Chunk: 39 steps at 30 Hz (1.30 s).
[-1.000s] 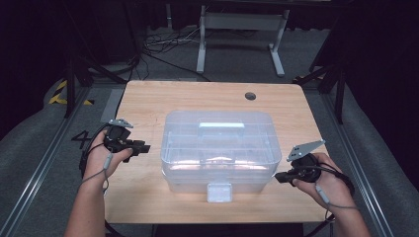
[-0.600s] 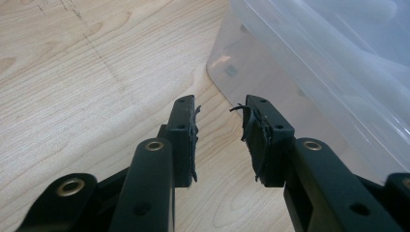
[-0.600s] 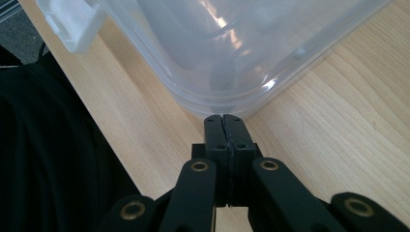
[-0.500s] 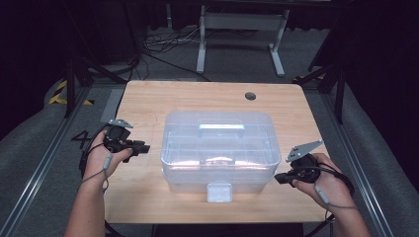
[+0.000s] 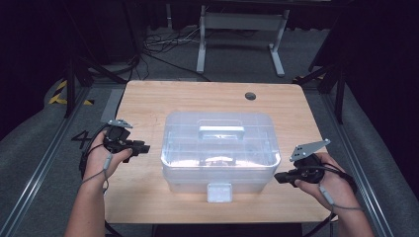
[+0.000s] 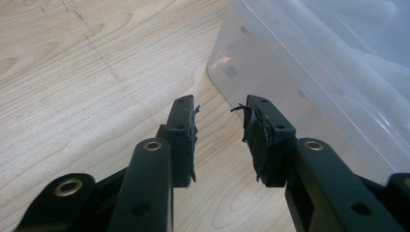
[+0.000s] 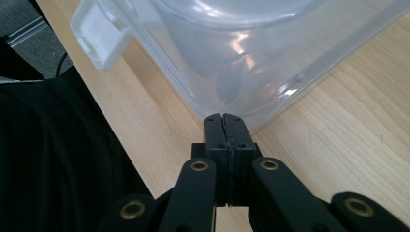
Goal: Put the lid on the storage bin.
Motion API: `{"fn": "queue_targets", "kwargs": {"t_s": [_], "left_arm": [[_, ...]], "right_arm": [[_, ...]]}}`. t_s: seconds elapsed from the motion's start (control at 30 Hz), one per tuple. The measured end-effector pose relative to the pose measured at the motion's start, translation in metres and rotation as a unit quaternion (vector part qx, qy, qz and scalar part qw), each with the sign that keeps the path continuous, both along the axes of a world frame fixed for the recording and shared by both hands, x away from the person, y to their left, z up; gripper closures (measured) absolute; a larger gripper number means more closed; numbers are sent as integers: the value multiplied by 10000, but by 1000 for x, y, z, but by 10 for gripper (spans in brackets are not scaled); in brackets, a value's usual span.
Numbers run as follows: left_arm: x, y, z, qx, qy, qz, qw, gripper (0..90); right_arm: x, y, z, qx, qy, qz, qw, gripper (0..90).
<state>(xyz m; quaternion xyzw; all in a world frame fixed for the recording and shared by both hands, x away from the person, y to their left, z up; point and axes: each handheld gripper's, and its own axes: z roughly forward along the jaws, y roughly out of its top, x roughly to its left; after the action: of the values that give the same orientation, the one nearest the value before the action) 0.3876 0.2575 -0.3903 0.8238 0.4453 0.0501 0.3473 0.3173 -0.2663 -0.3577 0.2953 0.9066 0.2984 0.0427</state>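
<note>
A clear plastic storage box (image 5: pixel 220 148) with a lid, a top handle (image 5: pixel 221 131) and a front latch (image 5: pixel 219 192) stands in the middle of the wooden table (image 5: pixel 148 103). My left gripper (image 5: pixel 144 147) rests on the table left of the box and points at its side. Its jaws stand open with nothing between them, as the left gripper view shows at the left gripper (image 6: pixel 220 121) near the box corner (image 6: pixel 227 72). My right gripper (image 5: pixel 277 177) lies right of the box, pointing at its front right corner. In the right gripper view the right gripper (image 7: pixel 224 118) is shut with nothing held, just short of the box (image 7: pixel 232 53).
A small dark round cap (image 5: pixel 250 96) sits in the tabletop at the far right. Metal rails (image 5: pixel 42 168) run along both sides of the table. Cables (image 5: pixel 158 44) and a stand's legs (image 5: pixel 237 49) lie on the floor beyond it. A dark garment (image 7: pixel 53 159) shows at the table's near edge.
</note>
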Motion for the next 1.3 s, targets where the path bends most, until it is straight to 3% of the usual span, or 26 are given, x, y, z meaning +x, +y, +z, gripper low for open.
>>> {"fn": "queue_targets", "kwargs": {"t_s": [0.27,0.47,0.57,0.73,0.83,0.93,1.3], "left_arm": [[-12,2,4,-36,-197,66,9998,630],[-24,5,5,-62,-334,94,9994,622],[-27,8,5,-82,-342,141,9993,616],[-31,13,4,-87,-344,225,9991,618],[-32,16,4,-108,-383,287,9988,618],[-31,16,2,-98,-350,304,9989,616],[-24,15,-6,54,-299,436,9986,604]], "right_arm": [[-1,-13,20,407,-259,-80,9988,900],[5,-21,35,876,-664,-229,9937,900],[8,-26,38,1007,-753,-294,9916,900],[14,-38,43,1253,-1130,-628,9837,900],[20,-45,42,1476,-1355,-927,9753,898],[25,-52,38,1436,-1455,-1167,9719,895],[49,-77,9,1154,-1483,-1853,9645,871]]}}
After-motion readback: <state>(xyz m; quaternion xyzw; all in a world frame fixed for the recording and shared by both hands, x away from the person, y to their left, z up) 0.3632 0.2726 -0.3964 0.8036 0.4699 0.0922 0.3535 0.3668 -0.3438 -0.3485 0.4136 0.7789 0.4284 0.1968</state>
